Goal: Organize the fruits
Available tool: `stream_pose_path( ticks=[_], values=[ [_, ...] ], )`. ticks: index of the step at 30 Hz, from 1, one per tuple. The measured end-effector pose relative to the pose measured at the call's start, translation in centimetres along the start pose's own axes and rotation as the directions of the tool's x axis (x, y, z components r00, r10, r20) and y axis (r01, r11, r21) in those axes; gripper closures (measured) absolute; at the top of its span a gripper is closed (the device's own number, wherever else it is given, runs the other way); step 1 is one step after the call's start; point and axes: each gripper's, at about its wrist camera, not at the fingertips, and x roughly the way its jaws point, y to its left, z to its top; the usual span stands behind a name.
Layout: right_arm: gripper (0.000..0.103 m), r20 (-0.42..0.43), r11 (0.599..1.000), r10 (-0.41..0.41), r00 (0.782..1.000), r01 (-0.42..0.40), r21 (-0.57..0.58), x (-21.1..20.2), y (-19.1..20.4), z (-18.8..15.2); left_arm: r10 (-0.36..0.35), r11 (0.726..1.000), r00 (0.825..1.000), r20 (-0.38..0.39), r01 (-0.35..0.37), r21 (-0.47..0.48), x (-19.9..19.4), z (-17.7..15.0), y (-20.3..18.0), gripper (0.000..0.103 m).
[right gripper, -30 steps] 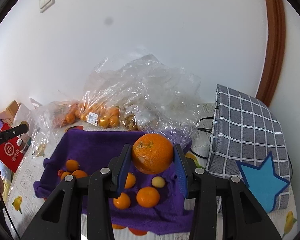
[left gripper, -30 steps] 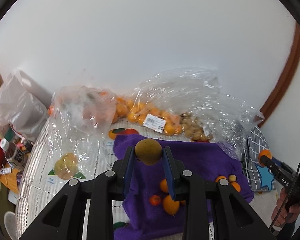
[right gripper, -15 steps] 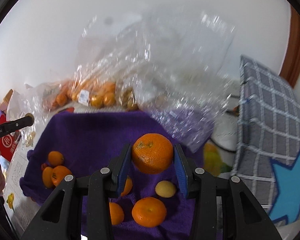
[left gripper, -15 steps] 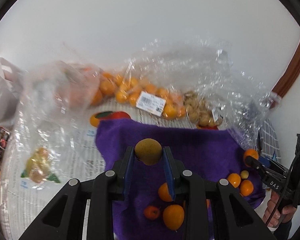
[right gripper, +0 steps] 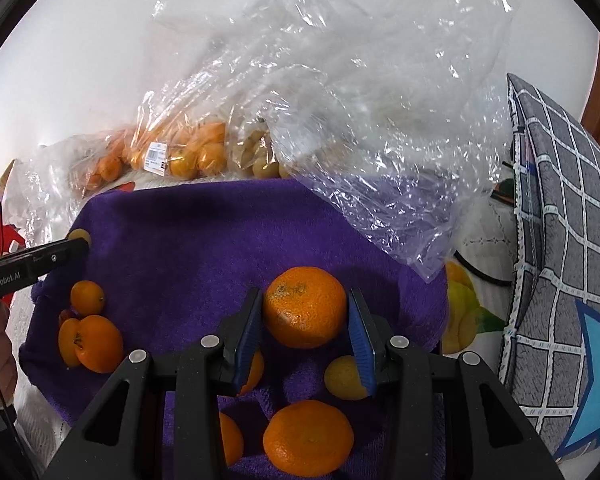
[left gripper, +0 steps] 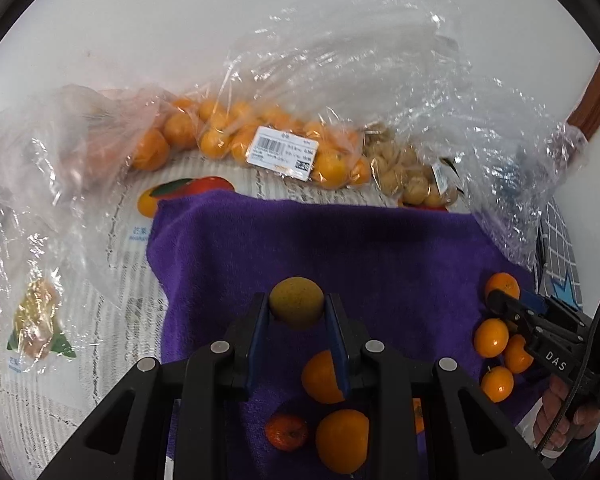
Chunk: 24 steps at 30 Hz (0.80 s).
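Where jaws grip, orange & brownish fruit sides hidden

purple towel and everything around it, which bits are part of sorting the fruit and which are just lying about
In the job:
- purple towel
- large orange in the right tool
- brownish-yellow fruit in the left tool
- loose oranges on the towel
- bagged oranges

Lying about:
- grey checked bag
- empty clear plastic bag
- barcode label

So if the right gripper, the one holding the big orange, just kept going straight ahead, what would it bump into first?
Probably the purple towel, since the right gripper tilts down toward it; if it cleared that, the crumpled clear plastic bag behind. Depth is hard to judge here.
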Motion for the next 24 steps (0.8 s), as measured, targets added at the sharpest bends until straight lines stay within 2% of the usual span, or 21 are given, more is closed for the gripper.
stream_pose_path(
  ticks=[12,15,20,24],
  values=[
    [0.061,-0.011,1.0,-0.003,1.0,0.003,0.01,0.5,-0.3,-0.1,0.007,1.0,0.999,-0.053,-0.007,0.002,1.2,-0.2,0.0,0.075],
    [0.061,-0.001,1.0,-0.011,1.0,0.011,0.004,-0.2,-0.2,-0.2,0.016,1.0,0.998,-0.056,-0.015,0.008,0.8,-0.2,0.0,0.067],
    [0.052,0.053,1.0,0.0,0.999,-0.001,0.032,-3.2,-0.2,-0.2,0.031,0.999,0.999,-0.021,-0.03,0.027,-1.9,-0.3,-0.4,0.063],
    [0.05,0.101,0.999,-0.01,0.995,0.005,0.051,-6.7,0.2,-0.2,0.026,0.999,0.998,0.049,-0.028,0.032,-5.6,-1.5,-0.9,0.056]
  ],
)
